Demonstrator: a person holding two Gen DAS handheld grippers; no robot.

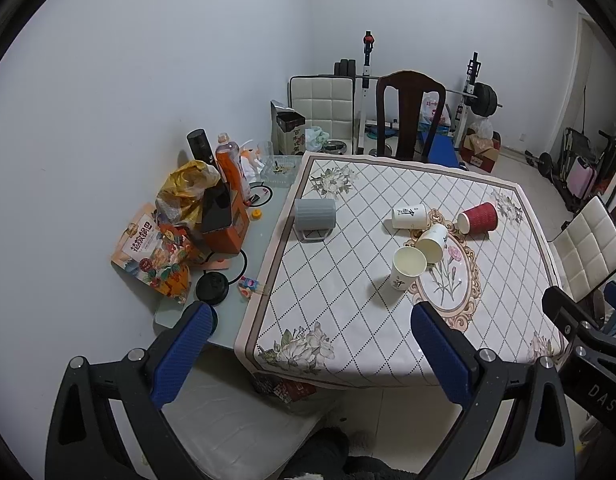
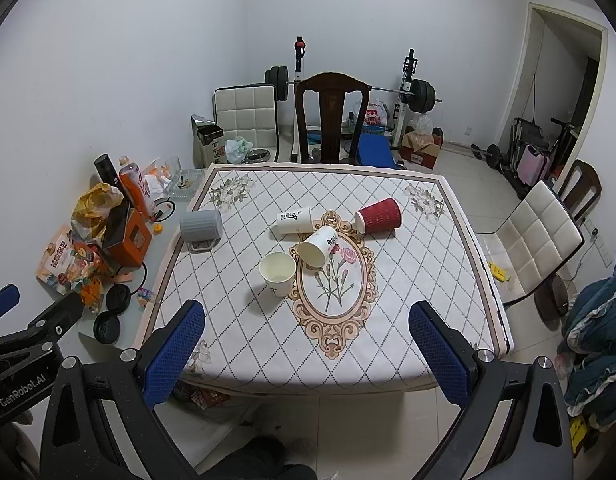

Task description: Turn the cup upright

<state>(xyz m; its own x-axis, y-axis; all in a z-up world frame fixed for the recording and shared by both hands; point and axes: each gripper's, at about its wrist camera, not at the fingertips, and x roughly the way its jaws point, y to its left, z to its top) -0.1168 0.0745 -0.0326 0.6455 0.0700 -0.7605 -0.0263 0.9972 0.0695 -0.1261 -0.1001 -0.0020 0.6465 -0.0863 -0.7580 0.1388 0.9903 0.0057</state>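
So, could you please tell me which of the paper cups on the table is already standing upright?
The white paper cup nearest the camera, mouth up. The other two white cups and the red cup lie on their sides.

The oval medallion (image 2: 335,280) lies at the centre of the table (image 2: 447,320). One paper cup (image 2: 277,273) stands upright just left of the medallion. A second paper cup (image 2: 318,246) lies on its side over the medallion's far-left rim. A third paper cup (image 2: 294,220) lies on its side behind that, left of the medallion's far end. A ribbed cup (image 2: 378,216) lies on its side at the medallion's far right. A mug (image 2: 201,226) lies well left of the medallion, near the table's left edge.
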